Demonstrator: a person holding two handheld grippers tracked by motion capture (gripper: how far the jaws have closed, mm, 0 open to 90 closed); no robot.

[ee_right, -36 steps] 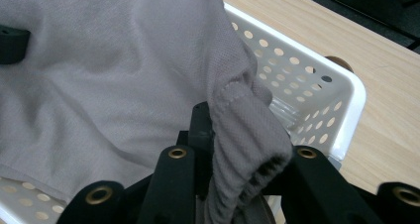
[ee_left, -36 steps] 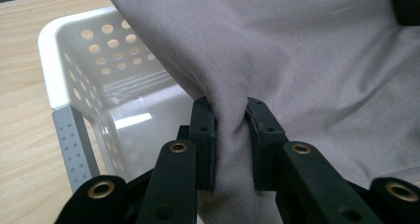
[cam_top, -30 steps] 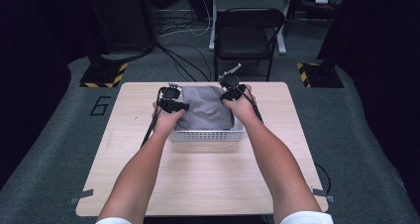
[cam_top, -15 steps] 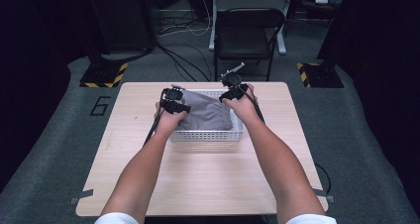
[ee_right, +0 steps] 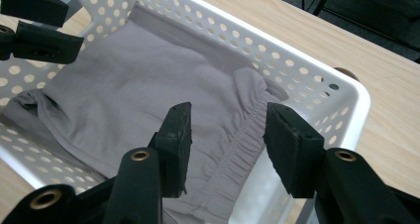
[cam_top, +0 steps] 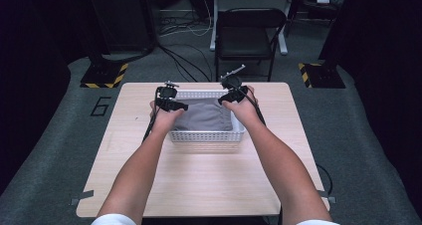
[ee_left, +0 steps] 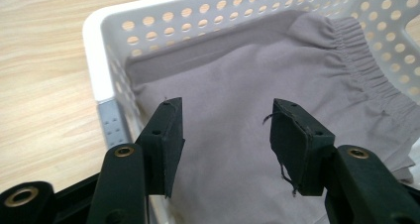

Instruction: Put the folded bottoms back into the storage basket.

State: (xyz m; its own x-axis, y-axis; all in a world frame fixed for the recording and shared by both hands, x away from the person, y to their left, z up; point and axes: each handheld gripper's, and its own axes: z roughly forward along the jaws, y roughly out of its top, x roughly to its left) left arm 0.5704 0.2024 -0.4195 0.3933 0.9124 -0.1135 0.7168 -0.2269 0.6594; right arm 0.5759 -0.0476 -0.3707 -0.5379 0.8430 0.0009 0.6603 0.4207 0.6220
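- Wooden tabletop (cam_top: 199,180) carries a white basket (cam_top: 206,136); the grey cloth (cam_top: 205,116) lies flat inside, long axis running hand to hand.
- Left claw (ee_left: 225,135) and right claw (ee_right: 228,135) have just been opening; both hang half open just above the cloth, gripping nothing.
- Claw views reveal an elastic waistband (ee_right: 247,135) under the right claw.

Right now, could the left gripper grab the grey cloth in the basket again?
Probably yes. The left gripper hangs just above the grey cloth with its jaws apart, having just opened, and nothing lies between them and the fabric inside the white basket.
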